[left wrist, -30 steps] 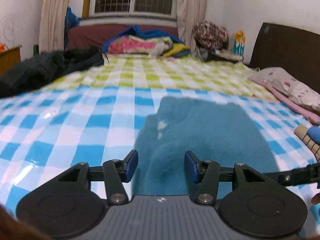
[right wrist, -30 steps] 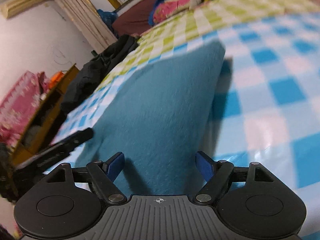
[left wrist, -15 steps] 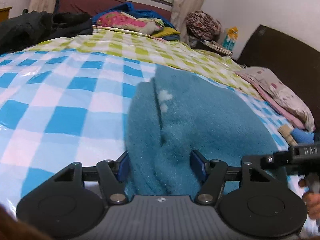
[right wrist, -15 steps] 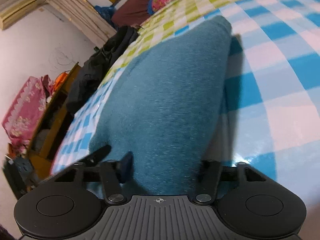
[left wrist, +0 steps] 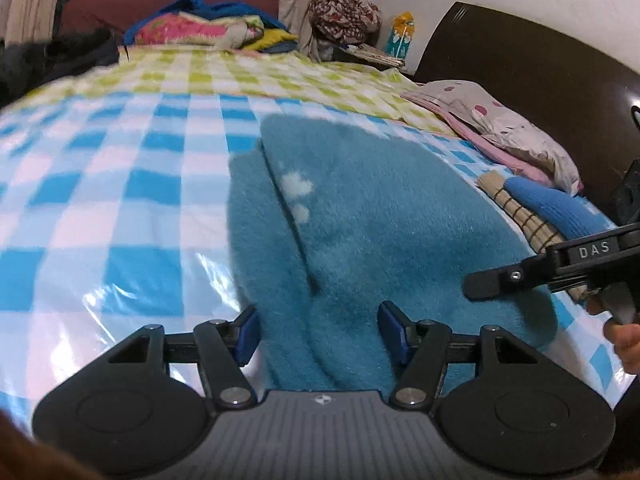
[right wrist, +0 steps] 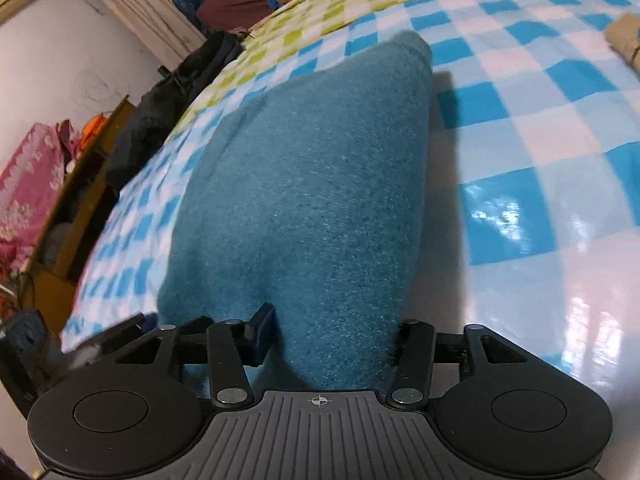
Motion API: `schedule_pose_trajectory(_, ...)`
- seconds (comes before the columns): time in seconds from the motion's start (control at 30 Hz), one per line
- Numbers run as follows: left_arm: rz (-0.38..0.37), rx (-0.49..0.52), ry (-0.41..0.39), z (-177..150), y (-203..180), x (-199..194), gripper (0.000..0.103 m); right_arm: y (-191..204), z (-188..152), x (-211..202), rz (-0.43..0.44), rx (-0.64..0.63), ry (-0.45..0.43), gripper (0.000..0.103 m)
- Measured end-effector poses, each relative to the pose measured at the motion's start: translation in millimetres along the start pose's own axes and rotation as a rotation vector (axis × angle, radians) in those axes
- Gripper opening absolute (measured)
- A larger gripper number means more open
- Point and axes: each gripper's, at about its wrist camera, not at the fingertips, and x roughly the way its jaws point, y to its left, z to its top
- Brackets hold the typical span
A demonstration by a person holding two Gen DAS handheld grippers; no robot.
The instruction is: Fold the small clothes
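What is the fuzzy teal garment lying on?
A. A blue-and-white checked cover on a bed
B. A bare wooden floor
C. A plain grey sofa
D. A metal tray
A: the fuzzy teal garment is spread on the blue-and-white checked cover of the bed, with the checks showing on both sides of it in both wrist views.

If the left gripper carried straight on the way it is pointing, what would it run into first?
Almost at once, the teal fleece garment: its near edge already lies between the left gripper's open jaws, spreading ahead over the checked bed cover. Depth is hard to judge, so contact may already exist.
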Motion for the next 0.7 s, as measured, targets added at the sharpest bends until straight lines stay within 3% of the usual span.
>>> schedule_pose_trajectory(0.2,0.145,0.135,-0.122,26.7,-14.3,-27.6,0.064,2.7,-5.4,-23.7,-0.050,-0.043,-0.083,0.053)
schedule_pose_trajectory(0.43,0.159,0.174,-0.213,74.5,-32.1,11.1,0.065,12.7,7.3,-41.1,-0.106,-0.101,-0.253,0.054)
schedule_pose_trajectory(0.5,0.176,0.187,-0.207,81.5,-37.6,29.4,0.064,17.4,20.0,-30.3,-0.140,-0.133,-0.295,0.050)
schedule_pose_trajectory(0.57,0.240,0.197,-0.187,82.5,-38.9,45.6,0.061,20.6,33.0,-13.3,-0.146,-0.151,-0.301,0.043)
schedule_pose_trajectory(0.7,0.295,0.141,-0.125,74.7,-18.4,60.2,0.059,25.5,51.3,17.3,-0.131,-0.162,-0.285,0.044)
